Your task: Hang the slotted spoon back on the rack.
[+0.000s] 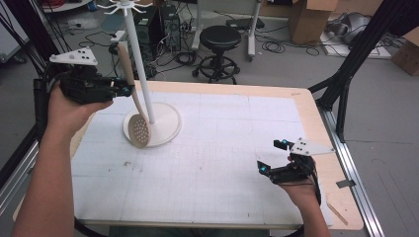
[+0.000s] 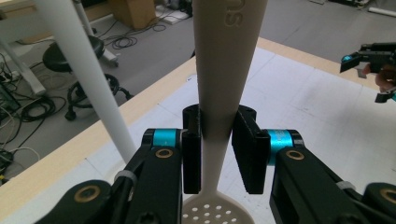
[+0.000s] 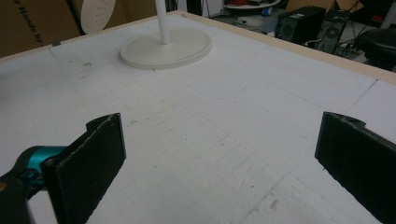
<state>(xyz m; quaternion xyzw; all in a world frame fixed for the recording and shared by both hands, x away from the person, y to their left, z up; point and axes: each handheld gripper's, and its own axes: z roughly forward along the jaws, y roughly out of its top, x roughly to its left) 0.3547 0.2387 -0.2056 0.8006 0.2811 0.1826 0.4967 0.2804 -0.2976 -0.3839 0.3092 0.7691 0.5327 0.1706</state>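
High view showed the left gripper (image 1: 123, 89) clamped on the handle of a cream slotted spoon (image 1: 138, 129), its perforated bowl hanging over the round base of a white stand (image 1: 165, 126) on the table (image 1: 222, 148); the right gripper (image 1: 272, 155) sat spread near the right edge. Left gripper view had both jaws pressing the spoon handle (image 2: 217, 93) beside the stand's pole (image 2: 88, 79). Right gripper view showed its jaws wide apart above the bare mat, stand base (image 3: 166, 46) beyond.
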